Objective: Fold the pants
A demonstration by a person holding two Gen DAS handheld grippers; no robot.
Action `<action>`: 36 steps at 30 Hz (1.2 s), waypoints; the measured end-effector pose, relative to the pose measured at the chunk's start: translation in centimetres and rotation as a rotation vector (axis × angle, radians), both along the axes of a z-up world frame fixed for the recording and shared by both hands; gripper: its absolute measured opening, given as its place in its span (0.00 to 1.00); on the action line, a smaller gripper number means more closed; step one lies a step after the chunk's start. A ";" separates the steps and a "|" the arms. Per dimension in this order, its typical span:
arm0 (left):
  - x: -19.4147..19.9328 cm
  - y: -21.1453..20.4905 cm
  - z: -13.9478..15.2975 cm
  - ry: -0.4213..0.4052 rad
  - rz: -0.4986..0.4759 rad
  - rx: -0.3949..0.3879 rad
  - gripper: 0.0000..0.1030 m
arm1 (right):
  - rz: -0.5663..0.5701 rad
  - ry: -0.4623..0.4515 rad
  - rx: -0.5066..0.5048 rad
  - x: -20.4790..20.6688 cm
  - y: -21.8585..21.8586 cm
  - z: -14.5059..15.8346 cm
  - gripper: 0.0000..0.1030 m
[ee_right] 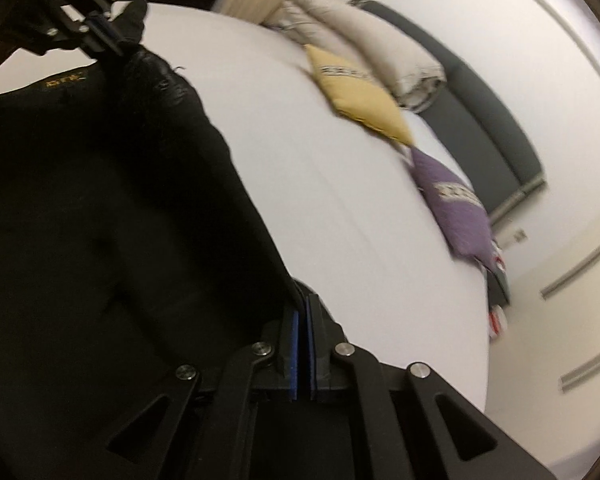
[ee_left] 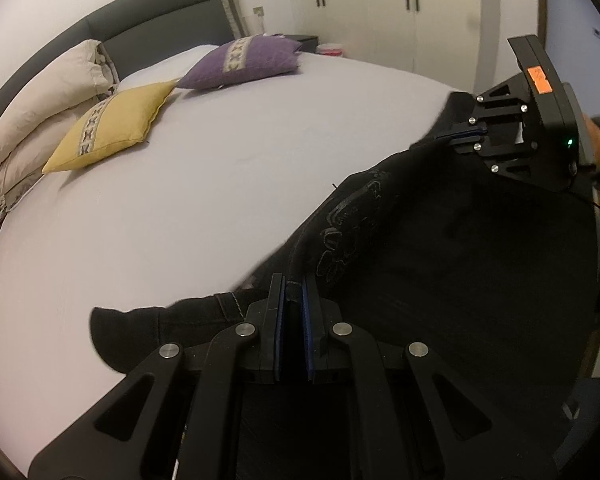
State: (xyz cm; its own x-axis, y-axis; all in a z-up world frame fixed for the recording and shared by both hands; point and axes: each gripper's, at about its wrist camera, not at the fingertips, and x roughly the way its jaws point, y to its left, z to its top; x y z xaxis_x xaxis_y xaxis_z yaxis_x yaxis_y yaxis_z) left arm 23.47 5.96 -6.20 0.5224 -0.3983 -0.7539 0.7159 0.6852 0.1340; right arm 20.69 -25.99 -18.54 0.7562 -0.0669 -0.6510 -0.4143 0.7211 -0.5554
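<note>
Looks like the spread-out step: both grippers have a pinch on the black pants (ee_left: 440, 260), the left gripper (ee_left: 293, 300) with fingers clamped on an edge, the right gripper (ee_right: 302, 312) probably the same, though it's blurry. The pants hang at the bed's (ee_left: 220, 184) near edge, dark with faint floral stitching. Next they need laying flat.
</note>
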 end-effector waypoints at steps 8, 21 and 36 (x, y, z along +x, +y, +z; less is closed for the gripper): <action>-11.8 0.5 -1.6 0.027 -0.013 -0.010 0.06 | -0.068 -0.058 -0.085 -9.4 2.3 -1.1 0.03; -24.7 0.3 -3.6 0.011 -0.027 0.039 0.06 | -0.109 -0.056 -0.078 -19.8 4.0 -2.6 0.03; -24.7 3.1 -3.8 -0.032 0.061 0.107 0.07 | -0.013 0.023 -0.153 -24.1 9.4 -4.1 0.03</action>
State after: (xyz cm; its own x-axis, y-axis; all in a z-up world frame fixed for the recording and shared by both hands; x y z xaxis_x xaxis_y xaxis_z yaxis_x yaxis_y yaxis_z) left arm -1.27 9.07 -10.01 0.5677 -0.2836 -0.7729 0.6677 0.7078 0.2307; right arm -3.44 -16.62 -22.60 0.7395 -0.1763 -0.6496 -0.4192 0.6345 -0.6494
